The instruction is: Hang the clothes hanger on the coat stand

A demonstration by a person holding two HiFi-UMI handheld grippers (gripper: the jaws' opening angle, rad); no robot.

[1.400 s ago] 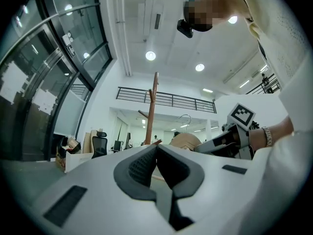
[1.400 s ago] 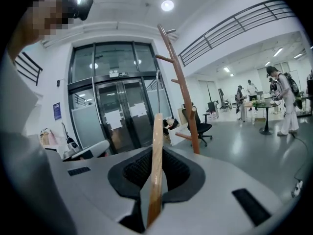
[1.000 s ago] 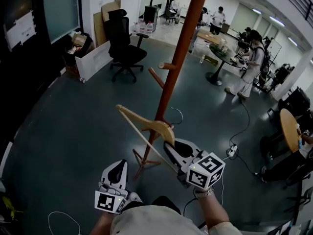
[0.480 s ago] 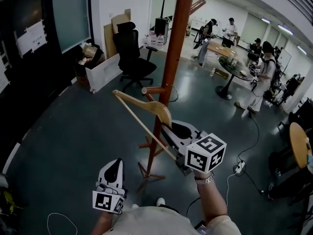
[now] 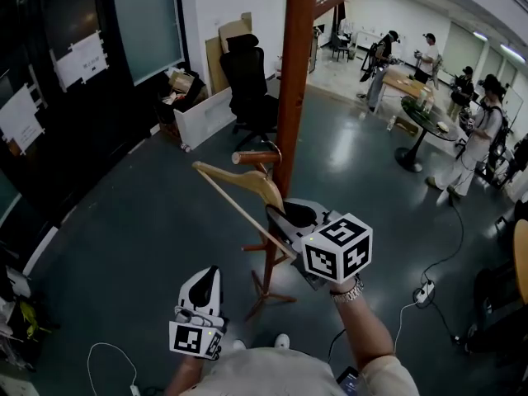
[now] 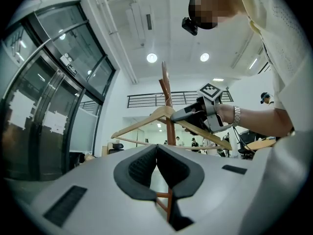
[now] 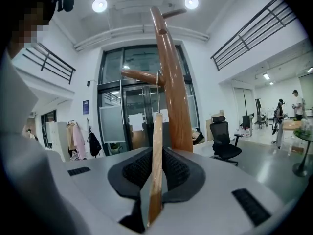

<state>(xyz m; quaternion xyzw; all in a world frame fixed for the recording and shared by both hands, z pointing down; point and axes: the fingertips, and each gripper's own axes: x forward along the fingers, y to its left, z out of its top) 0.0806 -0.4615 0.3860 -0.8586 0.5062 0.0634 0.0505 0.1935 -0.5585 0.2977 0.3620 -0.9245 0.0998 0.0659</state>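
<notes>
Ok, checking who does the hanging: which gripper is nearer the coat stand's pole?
Right. The right gripper holds the wooden hanger just beside the coat stand; the left gripper hangs lower, shut and empty, apart from it.

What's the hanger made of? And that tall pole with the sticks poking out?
The hanger looks like pale wood with a smooth finish; grain shows in the right gripper view. Its thin hook looks like metal wire. The coat stand seems darker, reddish wood, glossy, since light gleams on it.
</notes>
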